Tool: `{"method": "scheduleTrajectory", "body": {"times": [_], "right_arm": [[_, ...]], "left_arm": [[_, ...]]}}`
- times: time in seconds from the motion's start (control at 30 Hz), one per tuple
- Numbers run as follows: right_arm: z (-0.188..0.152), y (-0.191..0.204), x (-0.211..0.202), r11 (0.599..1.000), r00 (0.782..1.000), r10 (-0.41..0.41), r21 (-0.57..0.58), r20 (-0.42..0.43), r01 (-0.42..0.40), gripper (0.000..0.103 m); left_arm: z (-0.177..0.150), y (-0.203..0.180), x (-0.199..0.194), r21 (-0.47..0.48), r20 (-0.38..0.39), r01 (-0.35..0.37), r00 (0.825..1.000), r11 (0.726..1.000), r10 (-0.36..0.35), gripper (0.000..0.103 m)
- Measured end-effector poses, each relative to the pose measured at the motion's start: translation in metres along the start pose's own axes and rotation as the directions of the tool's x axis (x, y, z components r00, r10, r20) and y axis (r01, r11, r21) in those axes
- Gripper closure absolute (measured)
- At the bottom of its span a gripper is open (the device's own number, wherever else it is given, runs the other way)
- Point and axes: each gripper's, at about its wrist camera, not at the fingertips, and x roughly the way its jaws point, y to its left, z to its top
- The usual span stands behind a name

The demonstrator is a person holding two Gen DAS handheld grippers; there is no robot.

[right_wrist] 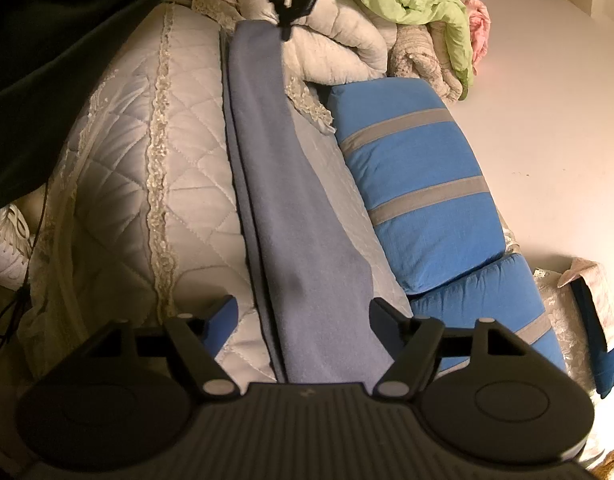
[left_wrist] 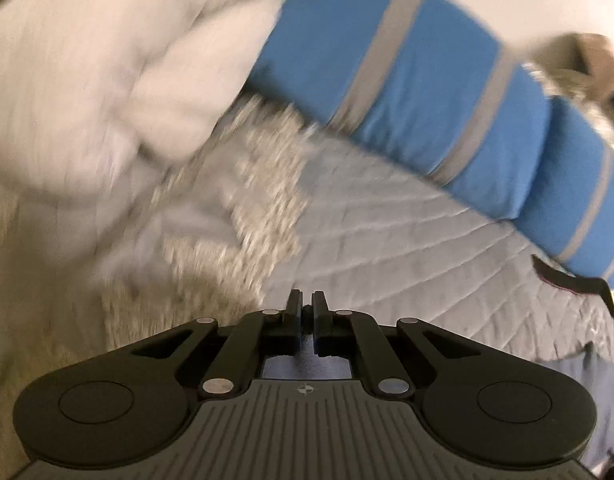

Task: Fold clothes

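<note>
A long blue-grey garment (right_wrist: 291,208), folded into a narrow strip, lies along the white quilted bedspread (right_wrist: 119,184). My right gripper (right_wrist: 303,312) is open, its fingers either side of the strip's near end. My left gripper (right_wrist: 285,30) shows at the strip's far end, held by a hand, and looks shut on the far corner. In the left wrist view that gripper (left_wrist: 306,306) has its jaws together over the quilted bedspread (left_wrist: 387,232); blue-grey cloth (left_wrist: 307,366) shows behind the jaws. That view is motion-blurred.
Blue pillows with grey stripes (right_wrist: 423,192) lie along the right of the garment and also show in the left wrist view (left_wrist: 407,80). A white duvet (right_wrist: 339,40), a green cloth (right_wrist: 419,0) and pink fabric (right_wrist: 481,24) are piled at the far end. A wall (right_wrist: 547,120) is at right.
</note>
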Motion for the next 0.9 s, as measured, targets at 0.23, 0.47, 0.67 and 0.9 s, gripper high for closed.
{"method": "scheduleTrajectory", "body": {"times": [0.23,0.47,0.67,0.9], "right_arm": [[0.0,-0.001,-0.001,1.0,1.0,0.002,0.004,0.002,-0.002,0.019],[0.0,0.001,-0.002,1.0,1.0,0.003,-0.004,0.005,-0.003,0.015],[0.0,0.001,0.0,1.0,1.0,0.007,0.001,0.0,-0.007,0.014],[-0.001,0.001,0.001,1.0,1.0,0.008,0.008,-0.003,-0.008,0.013]], "left_arm": [[0.006,0.007,-0.006,-0.058,0.051,-0.044,0.998,0.997,0.047,0.055],[-0.005,0.022,0.007,-0.081,-0.043,-0.106,0.994,0.991,0.103,0.045],[-0.008,0.026,0.033,-0.103,-0.12,-0.076,0.991,0.992,0.064,0.045],[-0.007,0.011,0.049,-0.015,-0.135,-0.032,0.99,0.999,0.03,0.094]]}}
